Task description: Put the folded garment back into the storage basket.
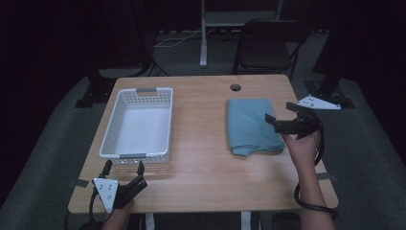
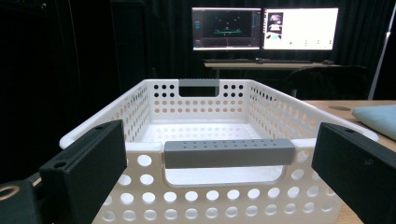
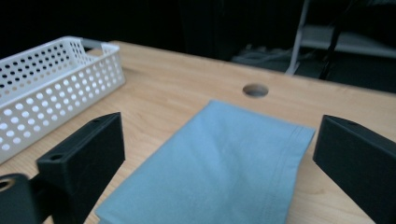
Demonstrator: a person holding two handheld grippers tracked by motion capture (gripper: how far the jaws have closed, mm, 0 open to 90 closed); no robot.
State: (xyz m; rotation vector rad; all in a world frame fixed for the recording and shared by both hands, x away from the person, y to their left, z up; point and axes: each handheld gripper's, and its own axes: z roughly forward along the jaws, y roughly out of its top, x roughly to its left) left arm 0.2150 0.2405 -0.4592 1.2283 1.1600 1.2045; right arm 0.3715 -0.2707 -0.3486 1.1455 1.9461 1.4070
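Folded teal cloth (image 1: 253, 125) lies flat on table's (image 1: 201, 158) right half, right gripper (image 1: 282, 117) at its edge, jaws spread; looks soft, light, limp, likely to sag, so pinch all layers at the folded edge

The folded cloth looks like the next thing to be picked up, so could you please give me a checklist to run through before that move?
1. Right gripper open: ok, jaws stand wide apart.
2. Right gripper lined up with the folded blue-grey cloth: ok, the cloth lies between and ahead of its jaws.
3. Cloth free of other things: ok, it lies flat on the wooden table, apart from the basket.
4. White perforated basket empty: ok.
5. Left gripper open and out of the way: ok, it faces the basket's near grey handle.
6. Cloth will stay folded when lifted: cannot tell.
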